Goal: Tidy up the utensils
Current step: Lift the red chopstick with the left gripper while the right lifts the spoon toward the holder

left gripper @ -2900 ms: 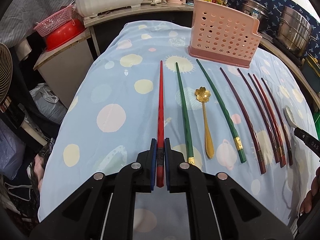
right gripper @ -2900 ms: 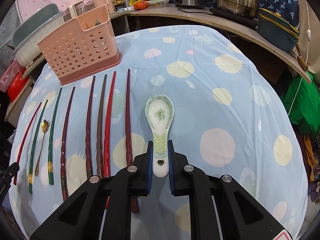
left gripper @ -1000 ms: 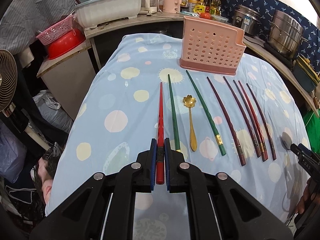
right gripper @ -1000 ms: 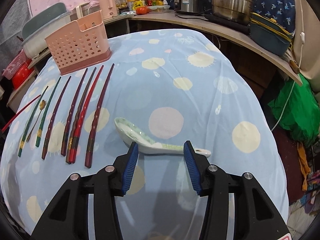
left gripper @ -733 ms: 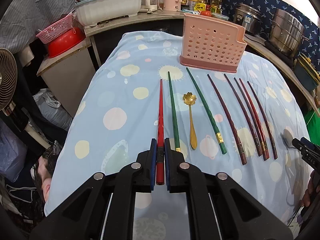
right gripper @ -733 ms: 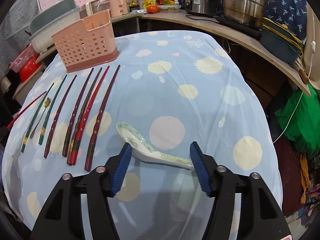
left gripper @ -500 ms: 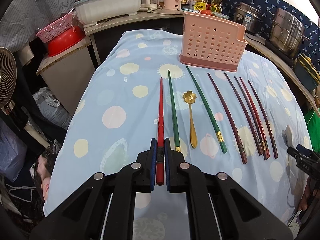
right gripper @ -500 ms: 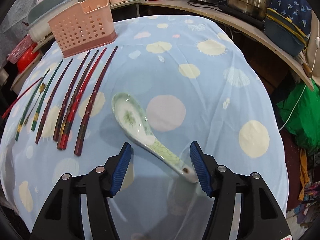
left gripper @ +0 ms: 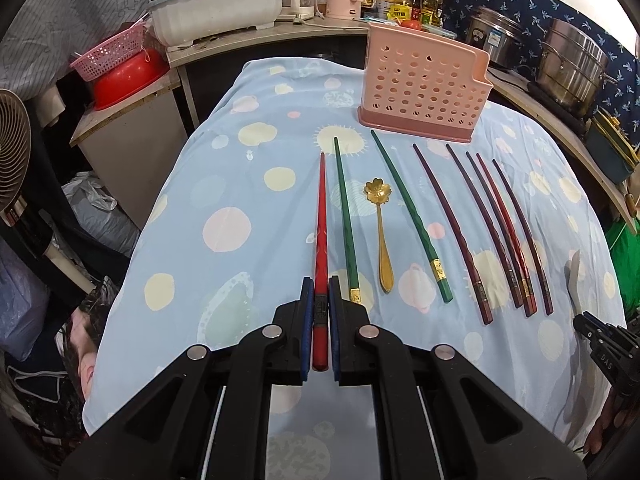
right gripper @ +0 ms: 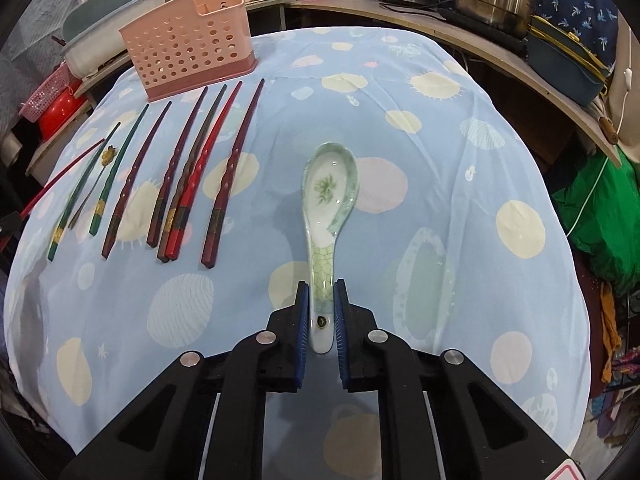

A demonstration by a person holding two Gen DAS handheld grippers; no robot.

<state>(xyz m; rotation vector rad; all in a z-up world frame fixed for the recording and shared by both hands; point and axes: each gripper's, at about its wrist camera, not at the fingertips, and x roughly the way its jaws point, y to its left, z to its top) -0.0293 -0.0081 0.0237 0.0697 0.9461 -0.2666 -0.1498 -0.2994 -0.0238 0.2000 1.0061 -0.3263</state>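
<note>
Two grippers each hold one utensil: the left gripper point(left gripper: 318, 300) is closed on the thick end of the red chopstick point(left gripper: 321, 216), and the right gripper point(right gripper: 322, 312) is closed on the handle of the ceramic spoon point(right gripper: 328, 208) at frame centre. The pink holder point(right gripper: 188, 40) stands at upper left. I think the glazed handle can slip or turn between the pads, because the heavy bowl hangs far forward.

Red chopstick point(left gripper: 321, 216), pale-green crackle-patterned spoon point(right gripper: 329, 196)
</note>
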